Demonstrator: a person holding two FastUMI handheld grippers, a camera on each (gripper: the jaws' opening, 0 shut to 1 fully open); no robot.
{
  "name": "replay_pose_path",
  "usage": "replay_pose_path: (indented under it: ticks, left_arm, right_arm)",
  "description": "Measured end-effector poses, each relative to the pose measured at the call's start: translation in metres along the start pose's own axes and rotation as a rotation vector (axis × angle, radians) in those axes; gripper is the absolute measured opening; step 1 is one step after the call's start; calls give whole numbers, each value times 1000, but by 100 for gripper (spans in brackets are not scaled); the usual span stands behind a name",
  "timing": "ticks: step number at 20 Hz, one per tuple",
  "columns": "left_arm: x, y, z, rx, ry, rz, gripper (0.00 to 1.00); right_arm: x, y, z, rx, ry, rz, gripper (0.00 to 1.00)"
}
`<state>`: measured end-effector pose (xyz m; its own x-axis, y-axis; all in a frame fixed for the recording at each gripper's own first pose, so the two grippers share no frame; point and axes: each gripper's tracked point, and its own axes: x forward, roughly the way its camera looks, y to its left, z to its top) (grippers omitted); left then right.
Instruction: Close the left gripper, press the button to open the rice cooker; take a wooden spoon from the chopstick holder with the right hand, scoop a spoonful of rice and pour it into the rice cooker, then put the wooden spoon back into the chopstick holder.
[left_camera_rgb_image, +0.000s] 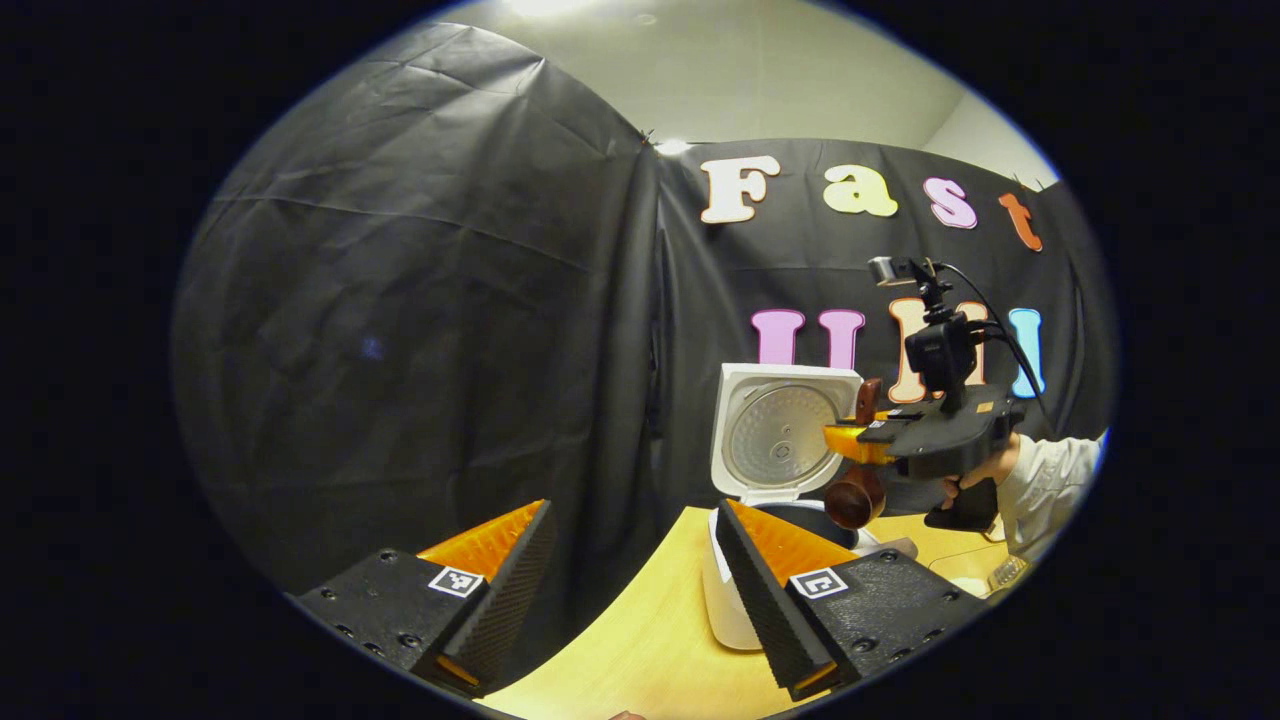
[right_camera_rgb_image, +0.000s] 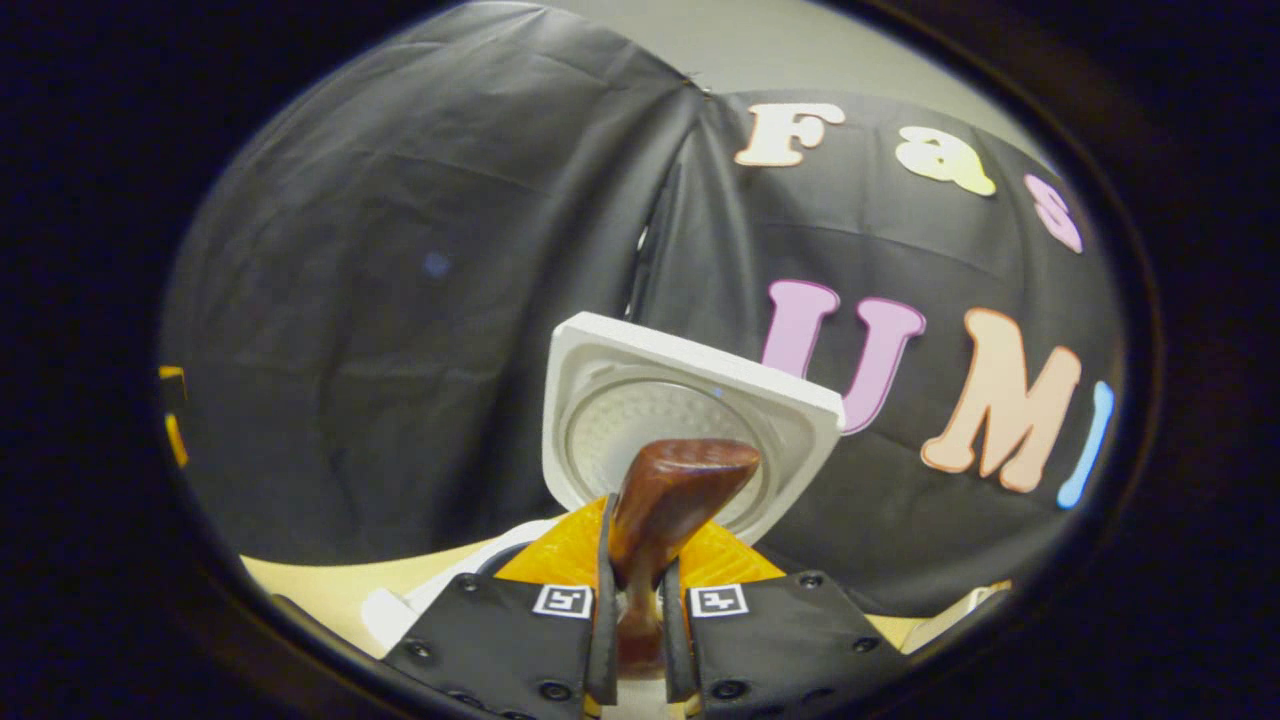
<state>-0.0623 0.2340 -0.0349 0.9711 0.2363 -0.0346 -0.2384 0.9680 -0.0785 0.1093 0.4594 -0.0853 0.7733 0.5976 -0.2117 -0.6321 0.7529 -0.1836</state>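
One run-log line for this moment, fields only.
rice cooker: lid open | right hand-held gripper: shut on wooden spoon, above cooker | left hand-held gripper: open, holding nothing

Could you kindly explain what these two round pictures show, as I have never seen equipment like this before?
A person holds a hand-held two-finger gripper in each hand; each carries a camera looking along its own fingers. In the left gripper view, the left gripper is open and empty above the wooden table. Beyond it stands a white rice cooker, its lid raised. The right gripper hovers over the cooker, holding a wooden spoon. In the right gripper view, the same spoon sits clamped between the fingers.
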Motion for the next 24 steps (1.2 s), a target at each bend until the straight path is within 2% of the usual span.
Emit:
replay_pose_path:
  ticks: [1,6,11,14,21,24]
  left_arm:
    - [4,-5,3,3,-3,-10,92]
    - [19,-36,14,8,-27,-72,93]
    - [30,-78,25,18,-46,-149,93]
    - [34,-102,29,24,-52,-194,93]
    - [37,-161,38,25,-63,-279,95]
    - [35,-184,39,29,-59,-309,93]
  right_arm:
    - [-6,-9,6,28,-5,-9,21]
    - [-47,-63,16,97,-17,-73,20]
    - [-90,-122,7,156,-10,-157,22]
    - [-117,-157,-3,189,2,-215,20]
    - [-198,-258,-60,251,60,-398,20]
    - [-225,-287,-92,285,97,-472,20]
